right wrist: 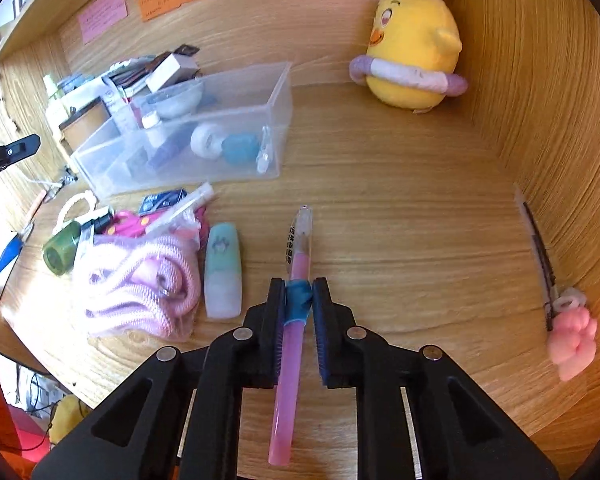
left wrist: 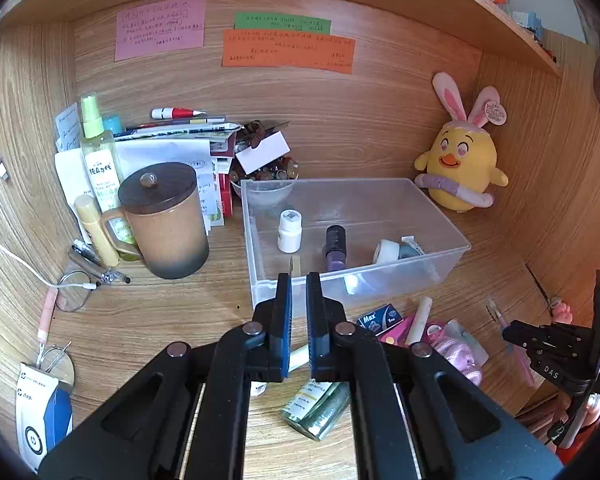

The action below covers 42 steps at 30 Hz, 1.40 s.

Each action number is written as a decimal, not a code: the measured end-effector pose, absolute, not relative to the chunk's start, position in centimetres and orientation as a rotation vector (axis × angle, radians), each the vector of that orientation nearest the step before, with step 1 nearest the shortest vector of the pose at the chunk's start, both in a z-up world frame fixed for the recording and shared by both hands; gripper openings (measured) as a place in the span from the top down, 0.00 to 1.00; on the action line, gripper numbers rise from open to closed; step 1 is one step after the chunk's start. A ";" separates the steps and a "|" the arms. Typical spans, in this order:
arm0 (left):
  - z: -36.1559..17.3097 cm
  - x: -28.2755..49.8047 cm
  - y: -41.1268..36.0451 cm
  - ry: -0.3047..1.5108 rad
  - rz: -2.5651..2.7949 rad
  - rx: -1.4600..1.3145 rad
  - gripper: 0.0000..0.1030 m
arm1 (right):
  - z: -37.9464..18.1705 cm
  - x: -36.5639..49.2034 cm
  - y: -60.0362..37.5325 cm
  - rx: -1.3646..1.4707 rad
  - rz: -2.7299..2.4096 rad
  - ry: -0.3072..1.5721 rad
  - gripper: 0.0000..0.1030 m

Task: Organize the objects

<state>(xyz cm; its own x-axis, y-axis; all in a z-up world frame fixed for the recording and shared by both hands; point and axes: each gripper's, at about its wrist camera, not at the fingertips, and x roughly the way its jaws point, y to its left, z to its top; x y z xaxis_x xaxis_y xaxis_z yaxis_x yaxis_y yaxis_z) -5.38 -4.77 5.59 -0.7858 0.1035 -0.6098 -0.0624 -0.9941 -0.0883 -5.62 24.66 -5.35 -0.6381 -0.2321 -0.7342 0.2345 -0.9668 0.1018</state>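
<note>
Now the right tongs (right wrist: 299, 294) are clenched on a pink pen (right wrist: 290, 360), the pads pressing its blue grip band while its clear cap end points forward over the wooden surface (right wrist: 400, 208) and its pink barrel runs back between the arms; the left tongs (left wrist: 299, 288) are closed with nothing between them, only a thin gap showing between the blue pads, and they hang above the near wall of the clear plastic bin (left wrist: 440, 236); inside that bin stand a small white bottle (left wrist: 289, 231) and a dark purple tube (left wrist: 335, 248), with a roll of white tape (left wrist: 386, 251) and a teal roll just beside it toward the right end; left of the bin sits a brown lidded mug (left wrist: 166, 220) in front of a pale green spray bottle (left wrist: 98, 152) and a stack of papers; a yellow plush chick (left wrist: 462, 160) with rabbit ears stands in the back right corner, well apart from the pen; nearer the front edge lie a small green bottle (left wrist: 318, 410) on its side, a bag of pink knitted cord (right wrist: 140, 280), and a pale mint and white case (right wrist: 223, 270) just left of the pen; against the right wall a pink paw-shaped charm (right wrist: 572, 340) rests on the surface; pink, green and orange notes are stuck to the back panel.
</note>
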 end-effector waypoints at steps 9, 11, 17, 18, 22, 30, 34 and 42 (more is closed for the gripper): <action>6.9 -6.3 -4.9 -0.077 2.922 -0.963 0.94 | -2.5 -6.9 24.4 1.055 -2.649 0.021 0.88; 6.0 -6.7 -5.6 -0.098 2.912 -1.011 0.94 | -2.1 -6.9 24.3 1.040 -2.646 0.021 0.88; 1.3 -6.6 -7.1 -0.171 2.794 -1.251 0.89 | -0.5 -7.5 23.5 0.971 -2.631 0.027 0.88; 0.7 -6.3 -6.9 -0.161 2.779 -1.273 0.84 | -0.3 -7.7 23.2 0.960 -2.627 0.031 0.88; -0.8 -5.0 -5.9 -0.142 2.719 -1.313 0.66 | 0.3 -8.7 21.9 0.926 -2.613 0.046 0.88; -2.1 -4.0 -3.2 -0.060 2.638 -1.298 0.44 | 1.4 -10.6 19.1 0.876 -2.569 0.078 0.88; -3.7 -4.4 -2.4 -0.042 2.588 -1.354 0.49 | 1.4 -11.6 17.9 0.880 -2.539 0.093 0.88; -3.4 -4.0 -2.5 -0.051 2.638 -1.310 0.60 | 1.8 -13.8 16.8 0.890 -2.512 0.088 0.88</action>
